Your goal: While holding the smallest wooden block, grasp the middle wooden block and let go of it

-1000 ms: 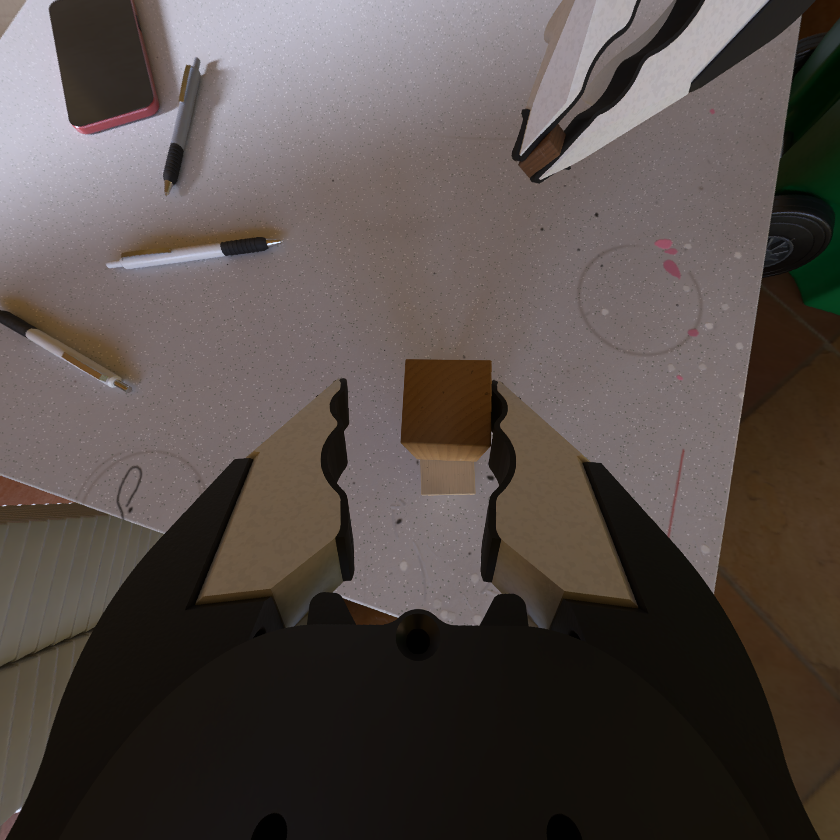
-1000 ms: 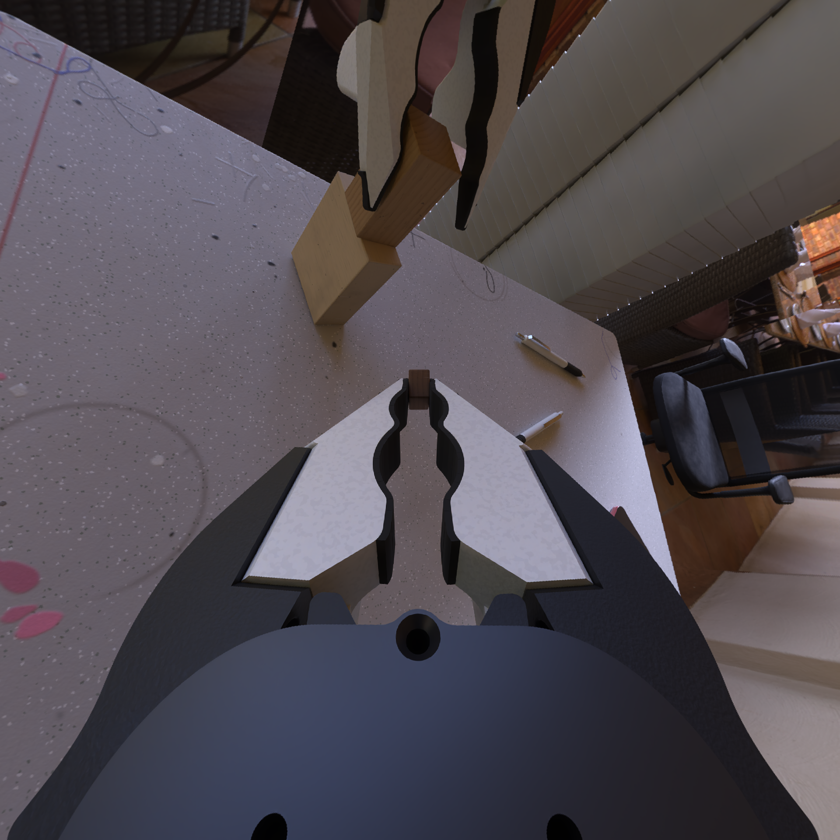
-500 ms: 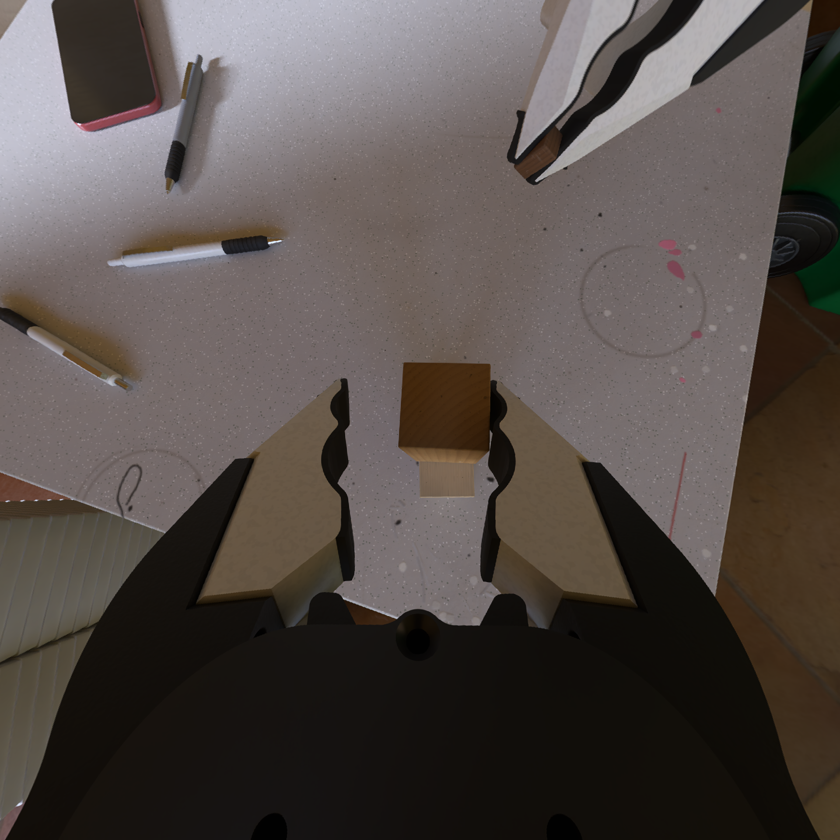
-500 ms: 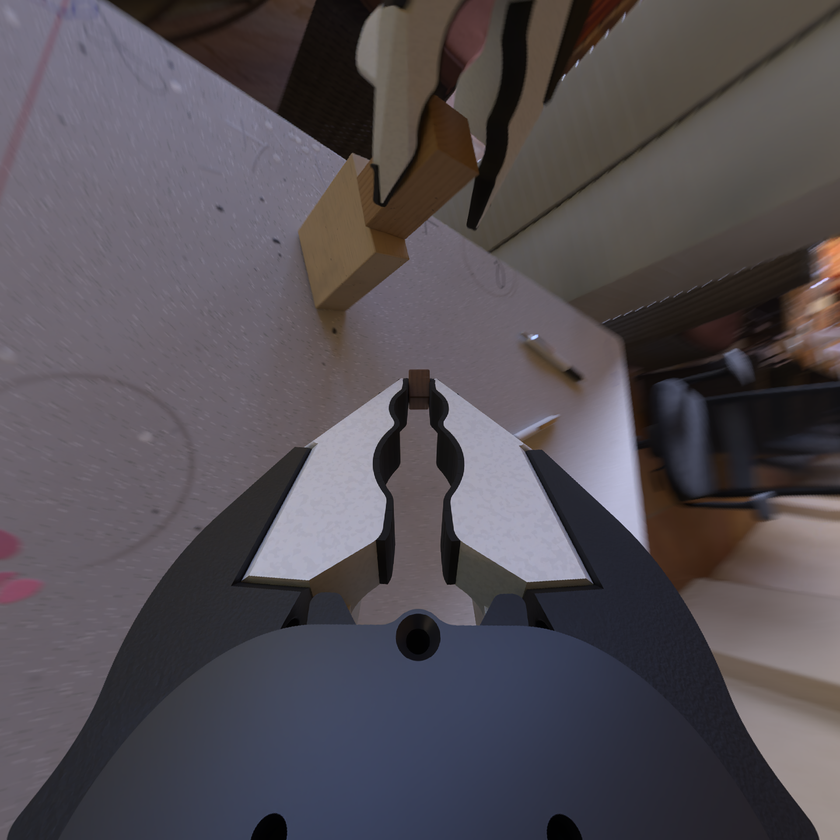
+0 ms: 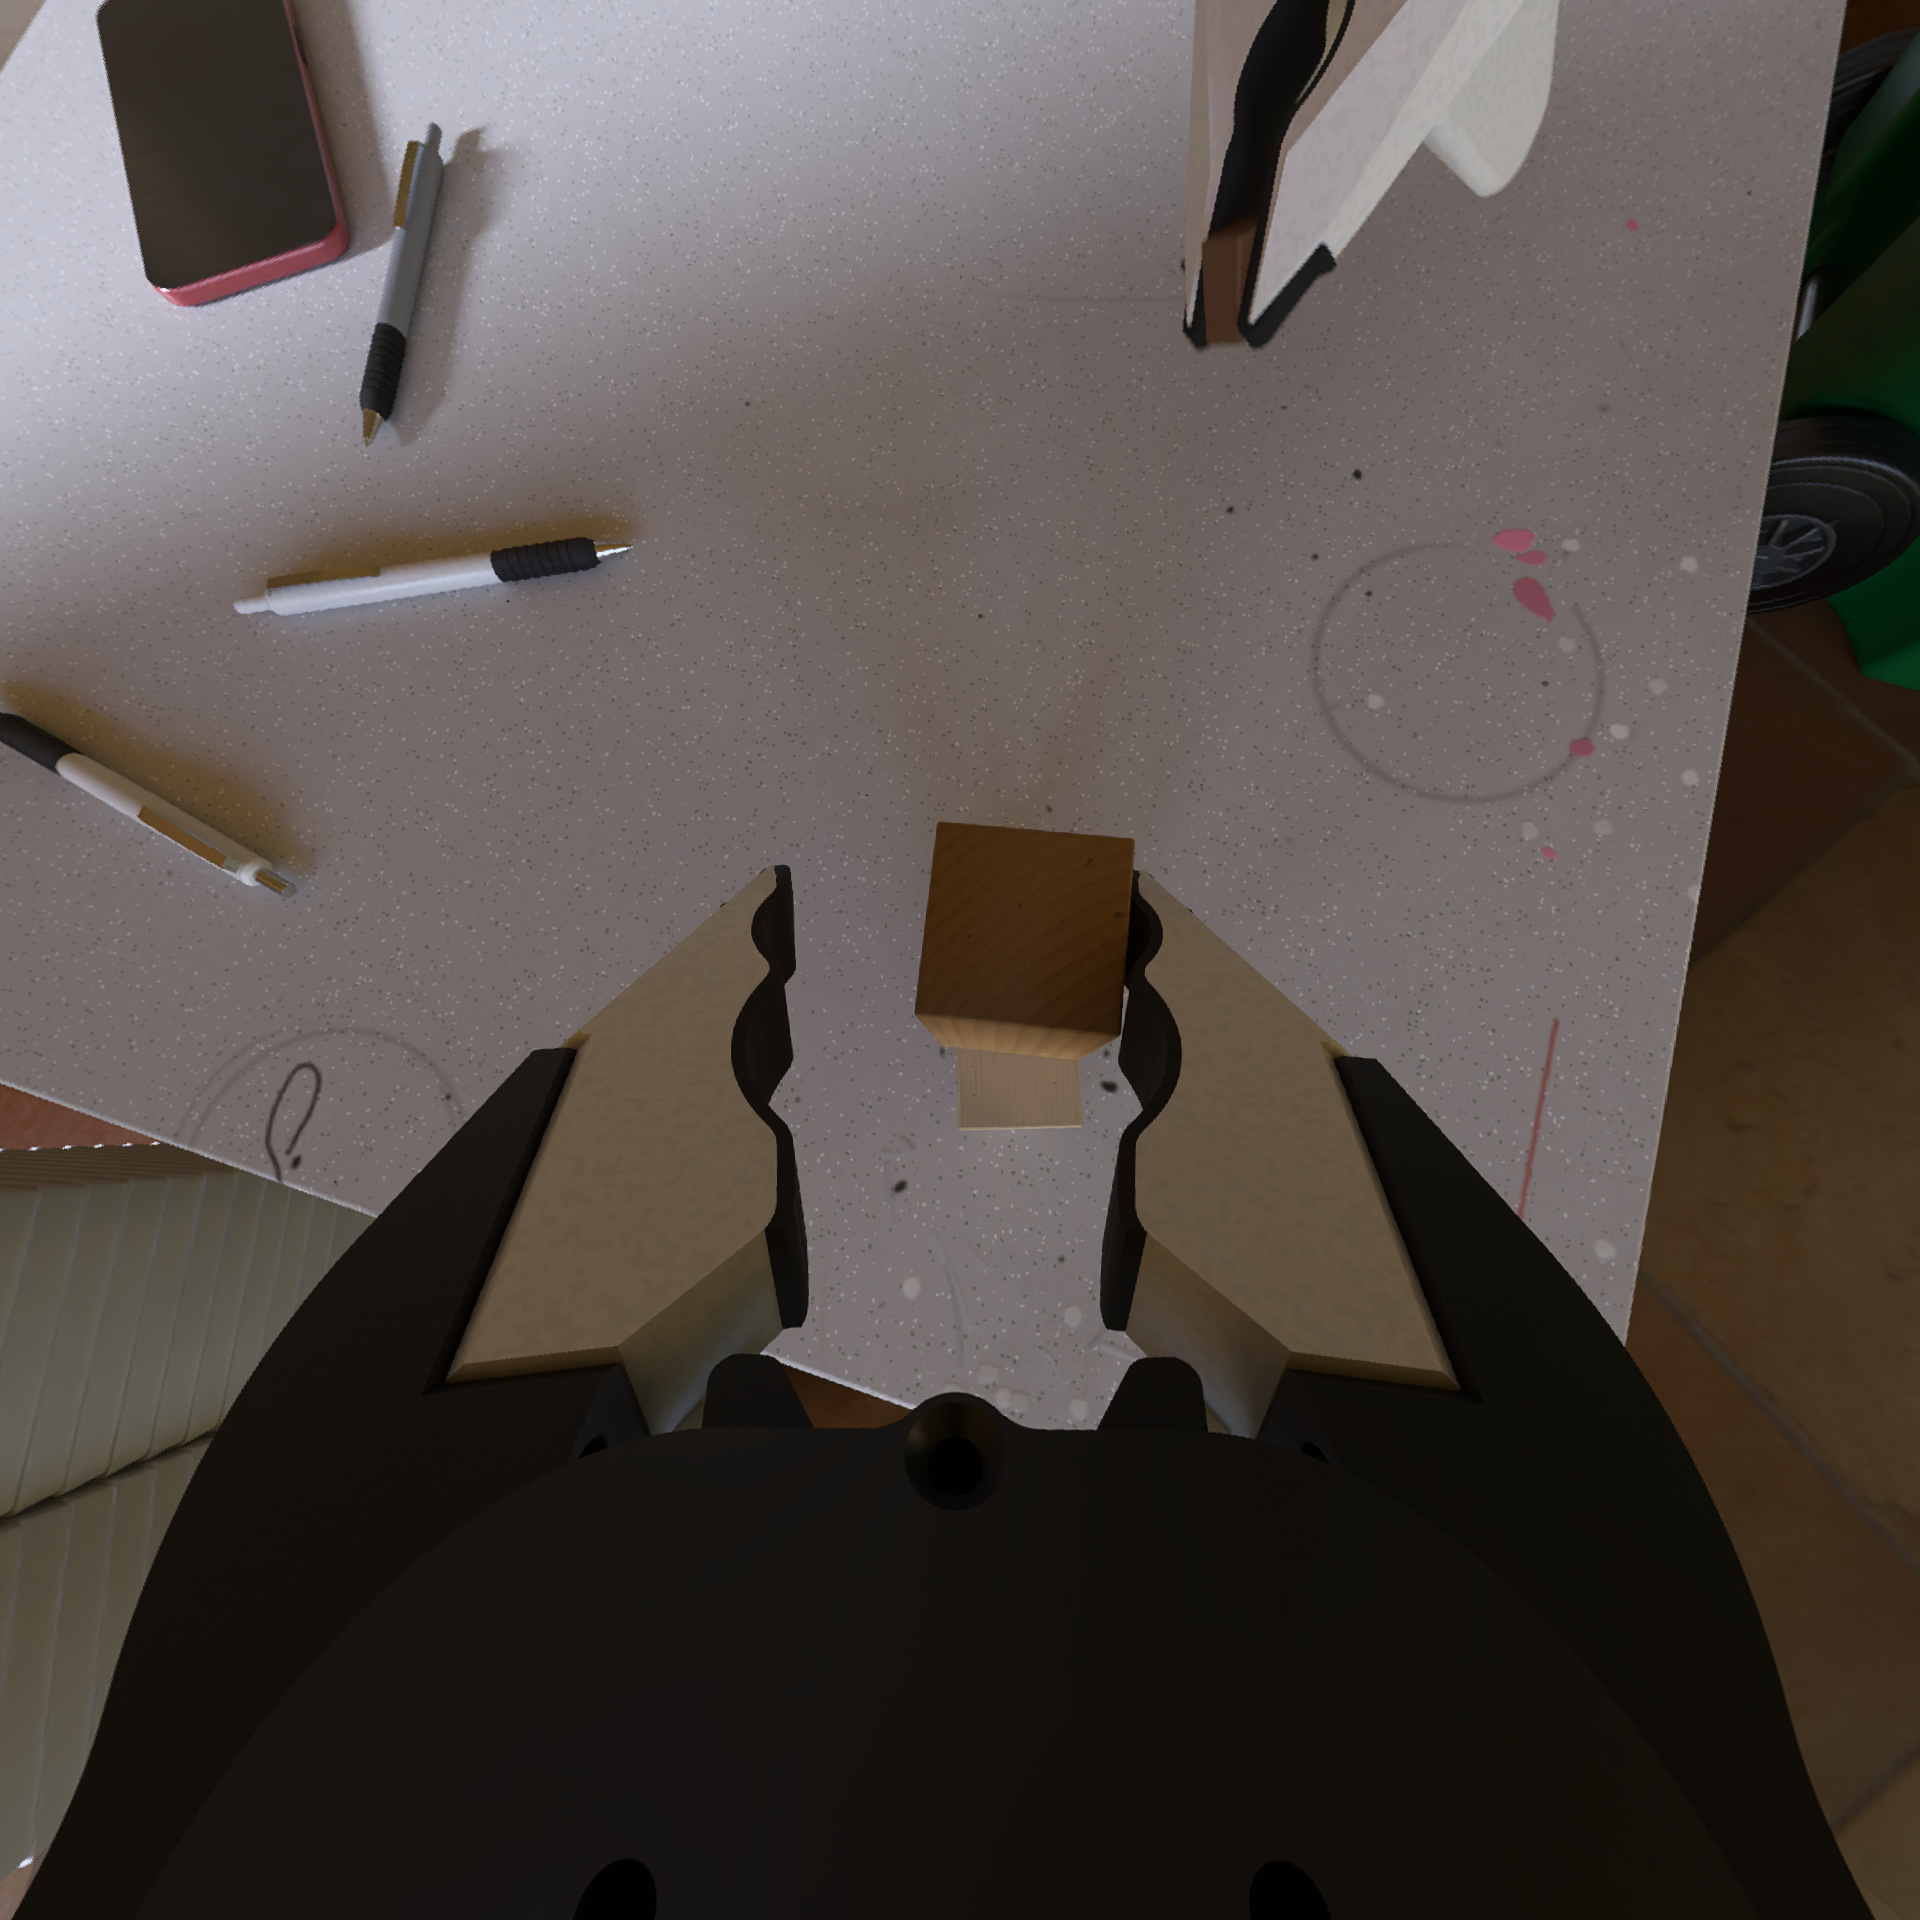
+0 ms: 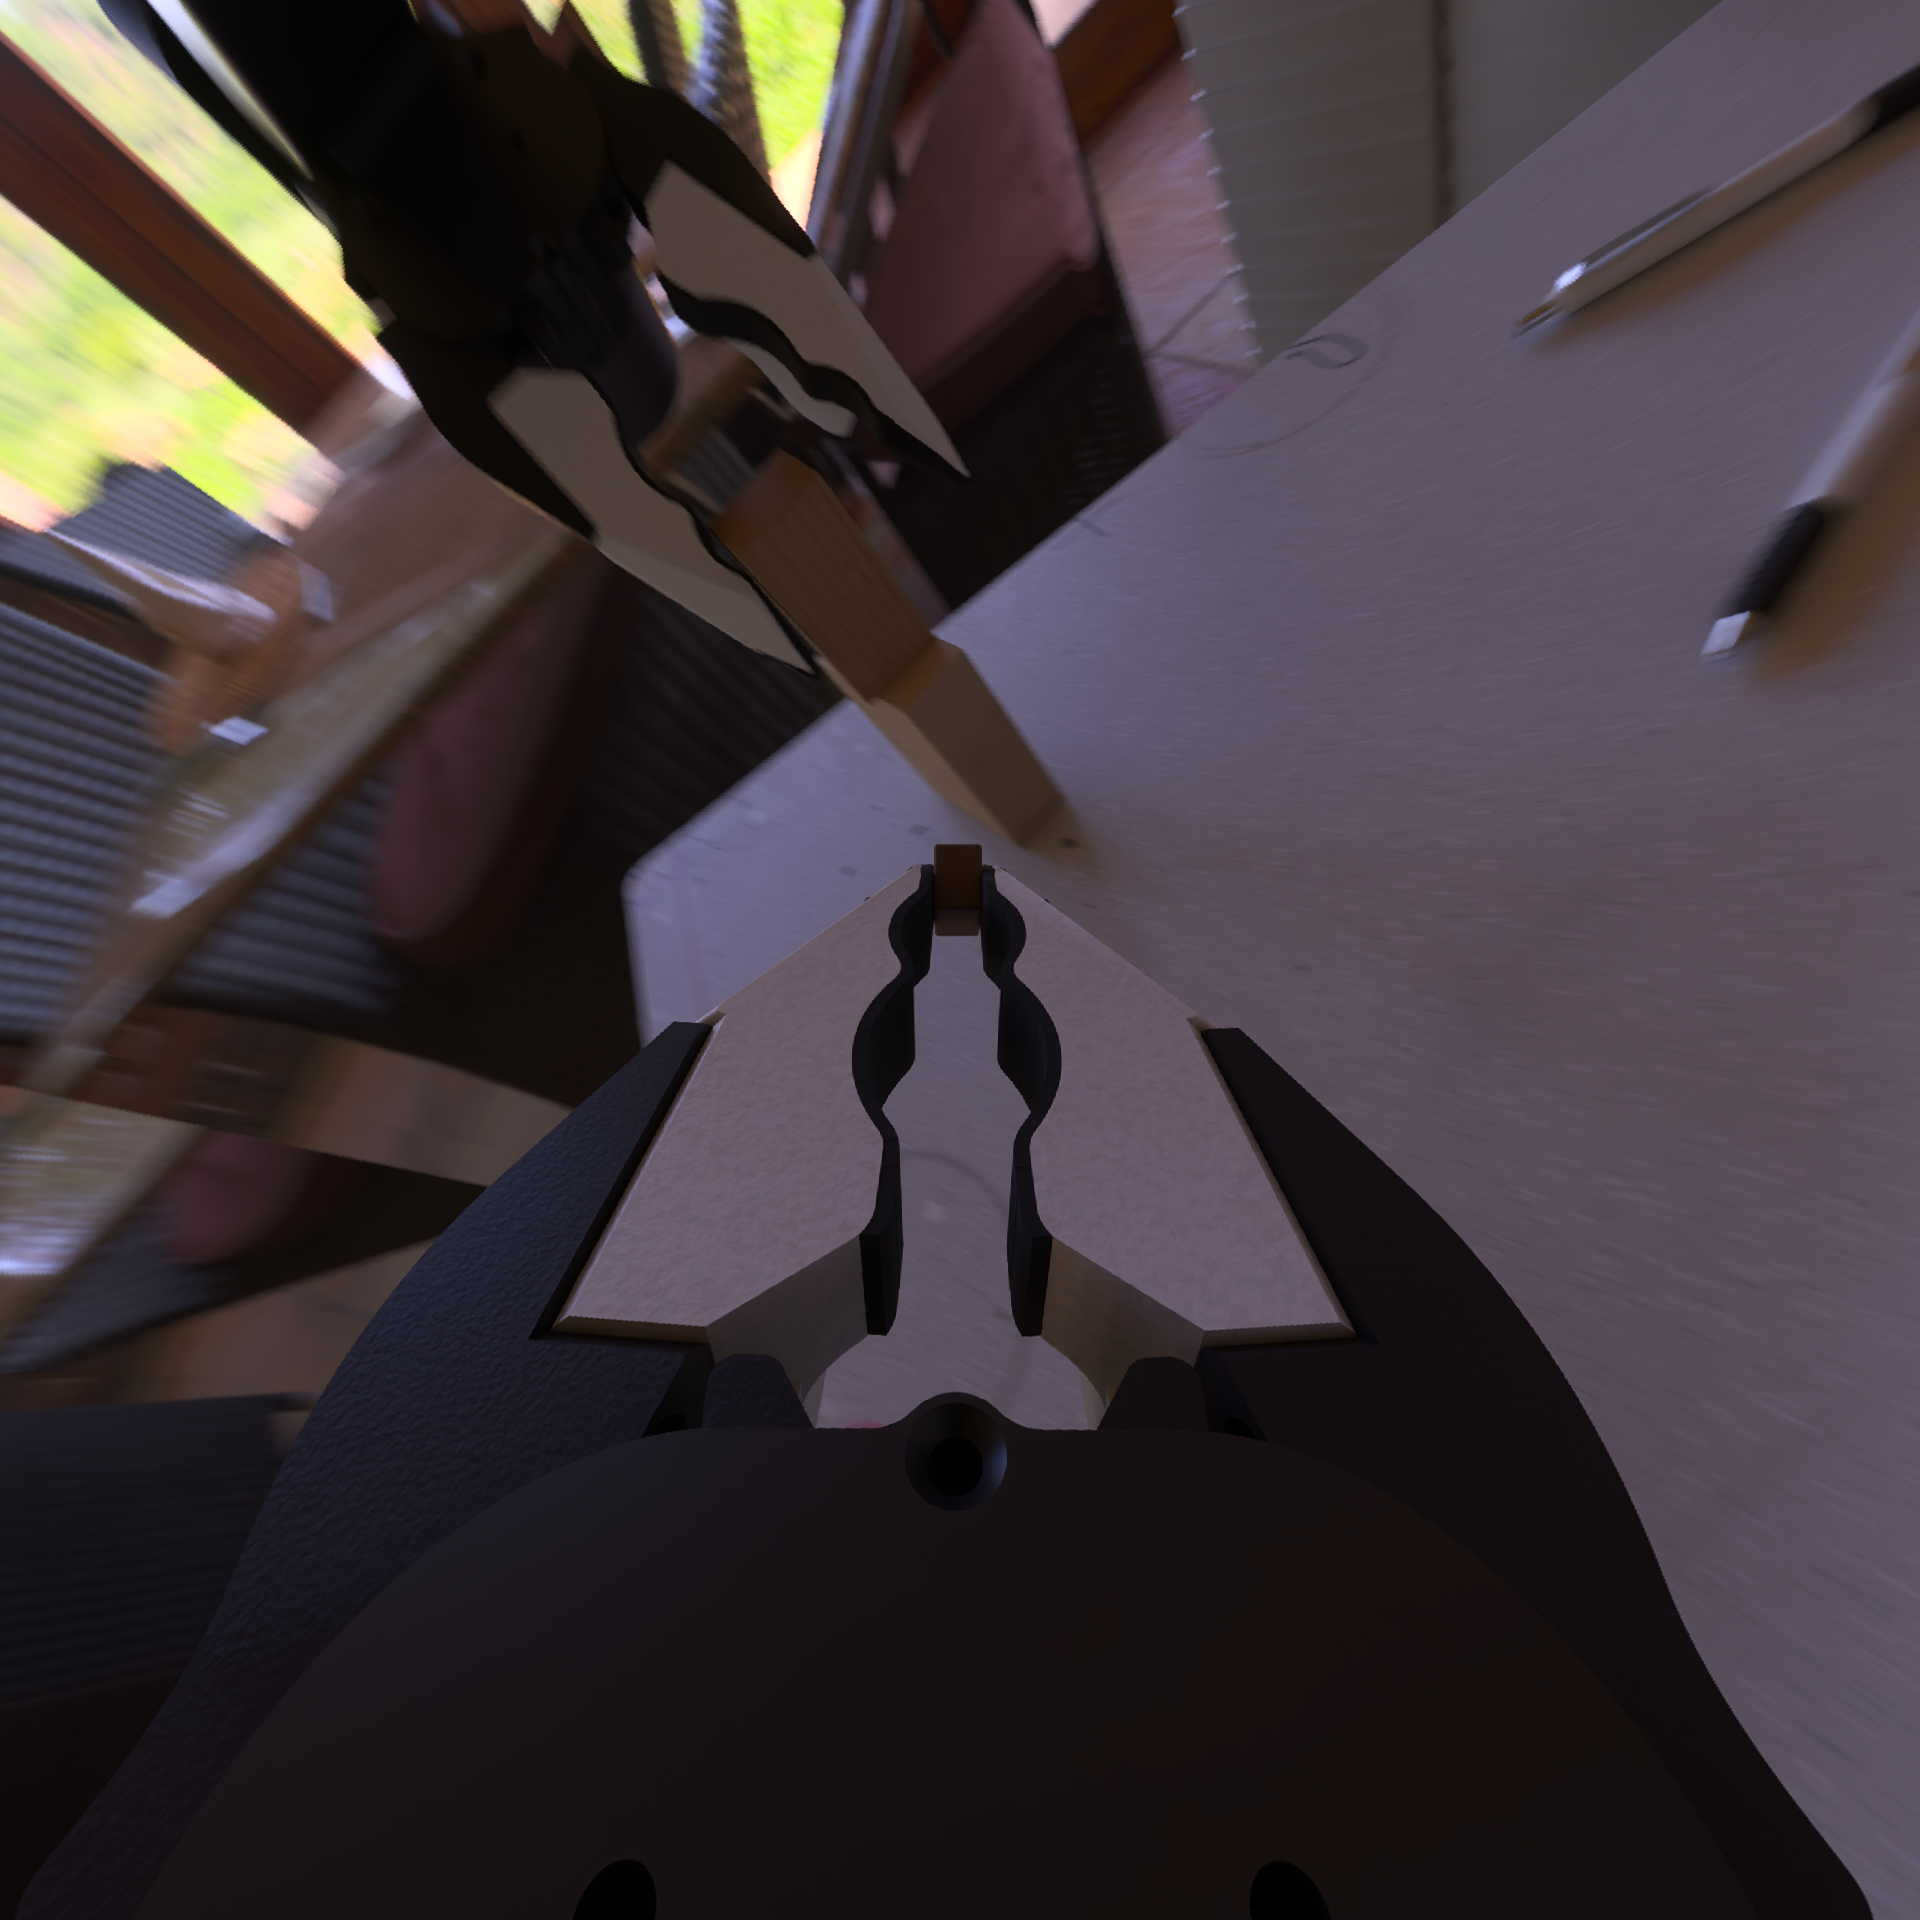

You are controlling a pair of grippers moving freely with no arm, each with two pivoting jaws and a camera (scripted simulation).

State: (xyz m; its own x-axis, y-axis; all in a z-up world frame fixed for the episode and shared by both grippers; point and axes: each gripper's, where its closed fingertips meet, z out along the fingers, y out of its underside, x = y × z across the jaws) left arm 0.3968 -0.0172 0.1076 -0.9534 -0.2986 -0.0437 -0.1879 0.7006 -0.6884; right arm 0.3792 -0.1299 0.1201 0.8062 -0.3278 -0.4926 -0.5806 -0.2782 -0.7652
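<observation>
My left gripper (image 5: 958,894) is open above the speckled table (image 5: 935,416). The brown middle wooden block (image 5: 1023,925) sits between its fingers, against the right finger, with a wide gap to the left one. It rests on a paler, larger wooden block (image 5: 1018,1086) standing on the table. My right gripper (image 6: 957,878) is shut on the smallest wooden block (image 6: 957,891) at its fingertips, above the table. It also shows in the left wrist view (image 5: 1231,312), far right. The right wrist view, which is blurred, shows the left gripper (image 6: 878,566), the middle block (image 6: 821,561) and the pale block (image 6: 977,748).
A phone in a red case (image 5: 223,145) and three pens (image 5: 400,281) (image 5: 436,577) (image 5: 145,805) lie on the table's left side. The table's right edge (image 5: 1704,831) borders a green wheeled object (image 5: 1839,520). The near edge is just behind the blocks.
My right gripper has swung and rolled with the smallest block still in it, so its view now faces the table's corner and is blurred. My left gripper and the middle block have barely moved.
</observation>
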